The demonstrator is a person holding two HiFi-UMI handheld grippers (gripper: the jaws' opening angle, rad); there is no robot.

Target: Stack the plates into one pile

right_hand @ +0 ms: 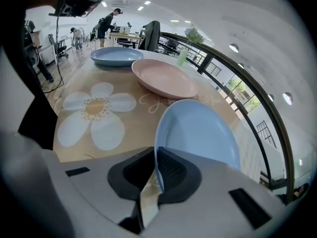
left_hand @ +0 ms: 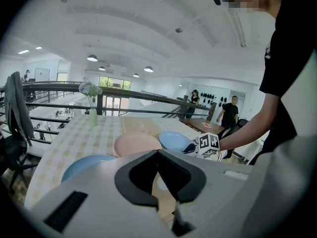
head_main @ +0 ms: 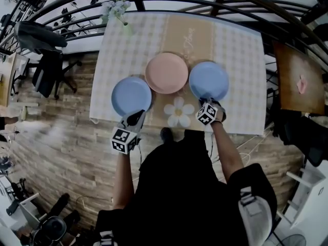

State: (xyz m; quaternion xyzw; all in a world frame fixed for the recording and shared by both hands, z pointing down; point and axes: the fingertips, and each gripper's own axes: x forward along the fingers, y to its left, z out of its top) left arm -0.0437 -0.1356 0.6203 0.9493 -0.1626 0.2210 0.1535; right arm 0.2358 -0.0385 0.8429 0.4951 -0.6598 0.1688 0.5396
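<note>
Three plates lie in a row on the checked tablecloth [head_main: 241,50]: a blue plate [head_main: 131,95] on the left, a pink plate [head_main: 166,73] in the middle, and a second blue plate [head_main: 208,81] on the right. My right gripper [head_main: 207,102] is shut on the near rim of the right blue plate [right_hand: 198,133], which tilts up between the jaws. The pink plate [right_hand: 166,78] and the far blue plate [right_hand: 116,56] lie beyond it. My left gripper [head_main: 136,118] stands open at the near edge of the left blue plate [left_hand: 86,165], with nothing between its jaws.
A tan runner with a white flower print [head_main: 179,111] runs down the middle of the table. A vase of flowers [head_main: 123,19] stands at the far left corner by a dark railing [head_main: 205,4]. A chair with a jacket [head_main: 43,50] is left, a brown table [head_main: 294,78] right.
</note>
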